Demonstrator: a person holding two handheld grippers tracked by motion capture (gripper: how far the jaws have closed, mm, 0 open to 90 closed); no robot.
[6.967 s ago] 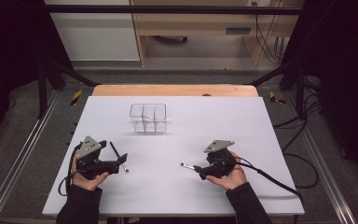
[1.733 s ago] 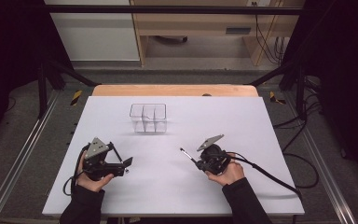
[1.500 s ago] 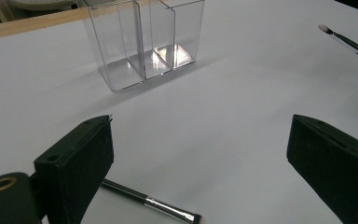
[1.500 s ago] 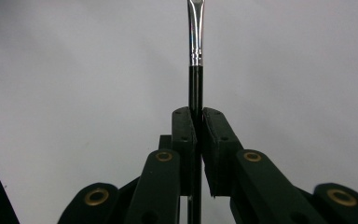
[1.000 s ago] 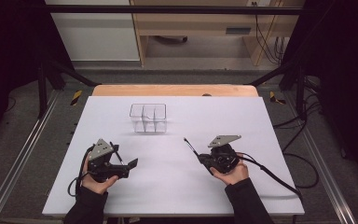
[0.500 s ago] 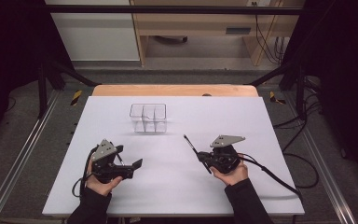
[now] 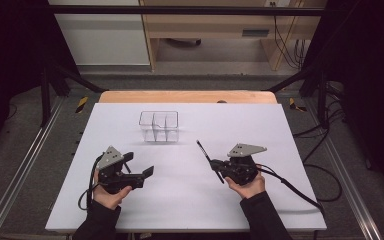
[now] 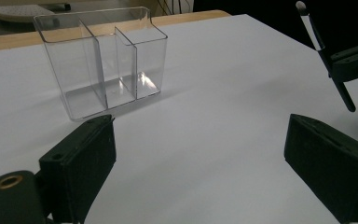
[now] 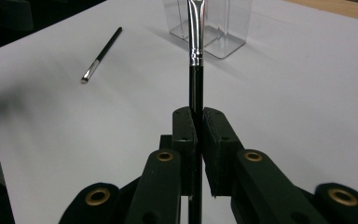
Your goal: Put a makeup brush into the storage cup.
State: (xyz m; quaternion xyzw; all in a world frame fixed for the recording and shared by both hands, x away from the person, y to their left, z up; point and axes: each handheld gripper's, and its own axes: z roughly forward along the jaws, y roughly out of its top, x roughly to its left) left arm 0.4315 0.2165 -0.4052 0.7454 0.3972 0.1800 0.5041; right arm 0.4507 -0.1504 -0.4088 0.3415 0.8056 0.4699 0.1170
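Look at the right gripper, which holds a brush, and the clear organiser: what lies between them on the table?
Nothing: in the high view, only bare white table separates the right gripper, shut on its brush, from the clear organiser.

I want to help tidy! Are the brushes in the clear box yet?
Nothing done: the clear box looks empty. In hand: the right gripper clamps one brush. Still to do: probably both go in; the second brush lies on the table, left gripper open.

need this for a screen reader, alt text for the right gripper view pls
The right hand-held gripper is shut on a thin black makeup brush with a silver ferrule, pointing at a clear plastic compartment organiser. A second black brush lies on the white table.
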